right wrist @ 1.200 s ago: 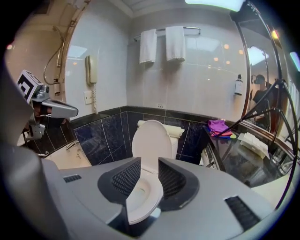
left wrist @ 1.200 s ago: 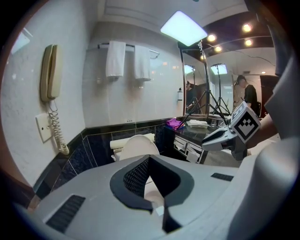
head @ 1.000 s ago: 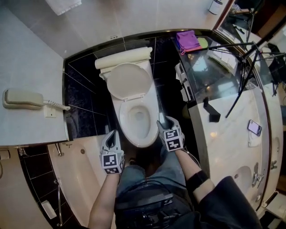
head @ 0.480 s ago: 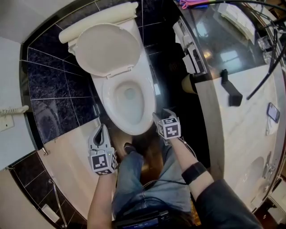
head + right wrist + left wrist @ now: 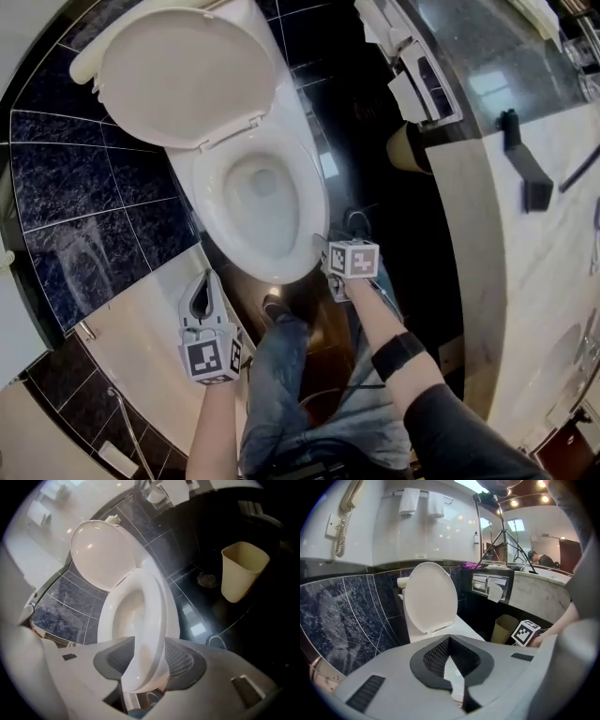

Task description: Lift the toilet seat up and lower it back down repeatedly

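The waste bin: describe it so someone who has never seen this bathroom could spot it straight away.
Find the white toilet, then look at the black floor tiles between it and the marble counter. The waste bin stands there beside a round floor drain: an open-topped cream container, the only pale freestanding thing on that dark floor.

Toilet (image 5: pixel 292 112) in the middle, lid (image 5: pixel 183 80) raised at the back, seat (image 5: pixel 315 202) down on the bowl. Right of it, a bin (image 5: pixel 405 148) on the floor (image 5: pixel 342 103), below paper holders (image 5: pixel 417 75) on the side of a counter (image 5: pixel 525 281). High on the left, a phone (image 5: pixel 344 522).
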A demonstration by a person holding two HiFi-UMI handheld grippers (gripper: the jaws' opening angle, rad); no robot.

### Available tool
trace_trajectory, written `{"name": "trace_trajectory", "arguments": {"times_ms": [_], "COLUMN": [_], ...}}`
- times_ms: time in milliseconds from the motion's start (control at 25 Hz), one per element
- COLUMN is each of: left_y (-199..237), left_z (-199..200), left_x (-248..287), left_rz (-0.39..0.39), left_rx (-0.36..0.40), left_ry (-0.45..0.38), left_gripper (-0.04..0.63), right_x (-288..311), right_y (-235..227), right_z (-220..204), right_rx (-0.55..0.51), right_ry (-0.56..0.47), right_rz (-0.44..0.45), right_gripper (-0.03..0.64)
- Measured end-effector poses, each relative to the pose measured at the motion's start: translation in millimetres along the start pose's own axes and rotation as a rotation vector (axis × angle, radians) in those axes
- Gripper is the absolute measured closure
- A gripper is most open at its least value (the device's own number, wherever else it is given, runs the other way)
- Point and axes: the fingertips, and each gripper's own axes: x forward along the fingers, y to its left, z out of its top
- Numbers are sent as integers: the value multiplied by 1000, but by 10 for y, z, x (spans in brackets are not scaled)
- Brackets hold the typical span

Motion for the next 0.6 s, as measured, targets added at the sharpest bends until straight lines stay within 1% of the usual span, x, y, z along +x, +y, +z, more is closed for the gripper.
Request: {"name": "trace_trajectory", "arguments": {"times_ms": [200,240,280,360,480,600], "left_y": [14,21,26,34,39,14], "left_z": [-149,-181,-209,-254,-317,-372], "left_x": [119,133,148,175,195,222], "left_rz": [-7,-5,-5,-5,-8,-14], "left_rx": [2,3,3,3,-3,-9], "left_ry": [22,25,25,26,33,47], "left_gripper": [595,595,595,595,595,595], "right_x": [228,249,256,247,234,237], "right_y": [-94,-89,-79,-58,-51,-71], "right_z": [-82,-83,-71,-28,-25,-51], "right_rx": [126,143,162,198,246,256], "right_ry": [-5,-7,-12,-31,-47,-36], "right_rz": [51,65,80,105,110,109], "right_gripper": [397,404,425,423,455,463]}}
